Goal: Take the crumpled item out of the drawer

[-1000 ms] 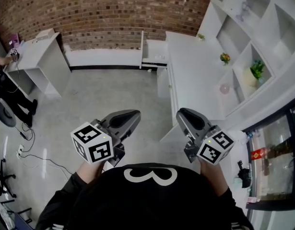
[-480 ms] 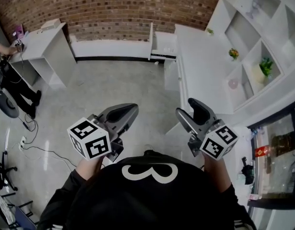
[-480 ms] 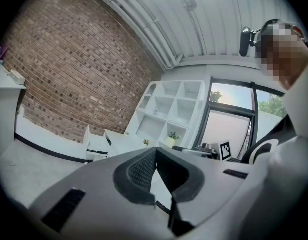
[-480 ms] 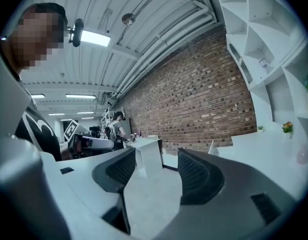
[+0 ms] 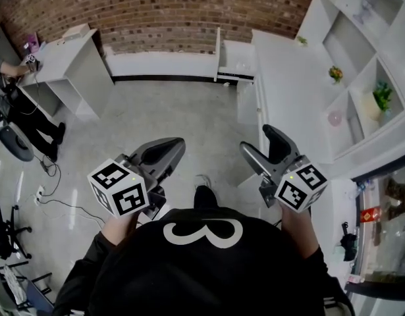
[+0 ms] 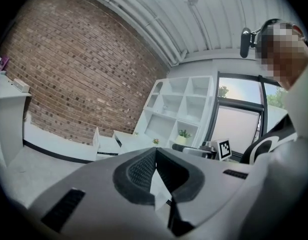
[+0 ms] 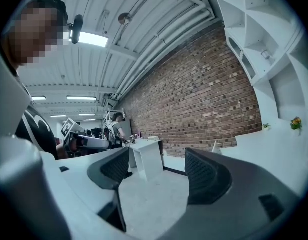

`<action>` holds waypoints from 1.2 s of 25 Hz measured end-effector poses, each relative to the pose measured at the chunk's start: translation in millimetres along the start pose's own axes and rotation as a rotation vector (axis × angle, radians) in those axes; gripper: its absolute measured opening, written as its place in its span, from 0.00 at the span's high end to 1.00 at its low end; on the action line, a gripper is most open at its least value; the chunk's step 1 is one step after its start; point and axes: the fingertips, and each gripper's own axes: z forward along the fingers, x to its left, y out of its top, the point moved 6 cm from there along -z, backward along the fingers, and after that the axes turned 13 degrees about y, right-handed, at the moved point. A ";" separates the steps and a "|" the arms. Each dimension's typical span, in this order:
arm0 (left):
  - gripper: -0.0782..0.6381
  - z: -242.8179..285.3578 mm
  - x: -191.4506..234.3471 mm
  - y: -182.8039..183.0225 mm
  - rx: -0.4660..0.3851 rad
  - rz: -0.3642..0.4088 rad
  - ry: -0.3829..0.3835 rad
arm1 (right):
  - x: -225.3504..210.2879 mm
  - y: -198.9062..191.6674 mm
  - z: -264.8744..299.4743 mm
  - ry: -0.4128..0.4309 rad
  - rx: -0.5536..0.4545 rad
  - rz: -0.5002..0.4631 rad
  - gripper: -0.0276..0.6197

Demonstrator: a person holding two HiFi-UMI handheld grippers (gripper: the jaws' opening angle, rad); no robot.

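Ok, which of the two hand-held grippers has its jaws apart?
The right hand-held gripper: its jaws have just been opening, with nothing between them. The left hand-held gripper is shut.

black top (image 5: 202,275), grey left gripper (image 5: 176,143), right gripper (image 5: 256,139)

Bright, even indoor light, with heavy fisheye bending in all three views.

In the head view, soft white light fills the room and shadows are faint. The glossy floor (image 5: 70,176) carries pale glare streaks at 9 o'clock, and straight lines bow toward the edges. The drawer (image 5: 236,64) at 12 o'clock is sharp but too small to see into. In the right gripper view a ceiling lamp (image 7: 91,39) at 10 o'clock burns out to pure white, and the corners fall to black. In the left gripper view the window (image 6: 239,129) at 3 o'clock is washed out, the brick wall (image 6: 68,79) stays crisp, and the round frame vignettes to black.
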 end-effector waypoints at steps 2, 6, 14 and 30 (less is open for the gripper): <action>0.89 15.2 13.8 5.8 0.004 0.005 0.009 | -19.3 0.2 13.1 0.009 -0.009 0.014 0.43; 0.89 56.7 45.0 17.4 0.022 -0.011 0.032 | -69.7 2.2 41.2 0.012 -0.010 0.043 0.41; 0.89 162.9 123.8 33.2 0.092 -0.085 0.056 | -188.7 3.5 107.2 -0.024 0.075 0.105 0.39; 0.89 300.6 198.1 93.1 0.120 -0.043 0.062 | -336.4 33.4 176.0 -0.046 0.089 0.131 0.39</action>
